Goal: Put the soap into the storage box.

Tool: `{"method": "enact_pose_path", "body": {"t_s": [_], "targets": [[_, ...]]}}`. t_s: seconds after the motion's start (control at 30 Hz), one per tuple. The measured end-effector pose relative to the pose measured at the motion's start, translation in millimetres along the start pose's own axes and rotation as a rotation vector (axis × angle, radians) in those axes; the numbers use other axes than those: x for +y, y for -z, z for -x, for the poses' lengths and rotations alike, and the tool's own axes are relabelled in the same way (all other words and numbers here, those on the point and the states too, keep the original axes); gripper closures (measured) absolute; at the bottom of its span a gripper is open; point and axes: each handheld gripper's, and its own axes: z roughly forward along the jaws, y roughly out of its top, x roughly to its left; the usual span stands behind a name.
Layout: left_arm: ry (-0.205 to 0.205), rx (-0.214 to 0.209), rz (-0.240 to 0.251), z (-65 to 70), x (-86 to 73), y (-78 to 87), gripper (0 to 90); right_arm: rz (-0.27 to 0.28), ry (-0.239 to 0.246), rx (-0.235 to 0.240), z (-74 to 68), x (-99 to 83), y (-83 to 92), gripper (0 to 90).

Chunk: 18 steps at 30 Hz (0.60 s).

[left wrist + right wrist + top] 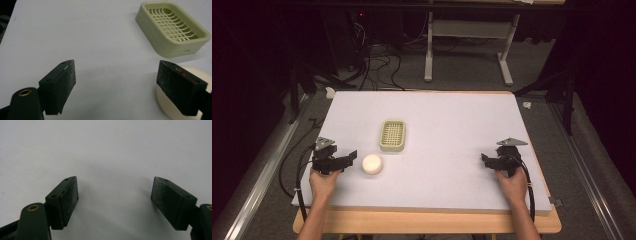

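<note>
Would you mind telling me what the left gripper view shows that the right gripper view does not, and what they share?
Left gripper view: a pale green soap dish with a grid insert, and a round cream soap partly behind one jaw of the open left gripper. Right gripper view: the open right gripper with bare surface between its jaws. Both share the white tabletop and two parted black jaws.

Both forearms come in from the near edge of the tabletop. The left hand (323, 183) holds the left gripper (343, 161) near the left edge, jaws spread wide. The right hand (512, 184) holds the right gripper (487, 160) near the right edge, jaws likewise wide apart.
</note>
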Motion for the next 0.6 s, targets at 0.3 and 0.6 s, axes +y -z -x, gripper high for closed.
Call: {"method": "enact_pose_path", "body": {"t_s": [0.3,0.6], "targets": [[-0.033,-0.052,0.009,18.8,2.5,8.4,15.7,0.002,0.005,-0.001,-0.6,-0.2,0.4,22.7],[-0.078,-0.091,0.003,37.1,2.8,10.2,15.0,0.002,0.005,0.0,-0.8,-0.3,0.5,22.8]]}}
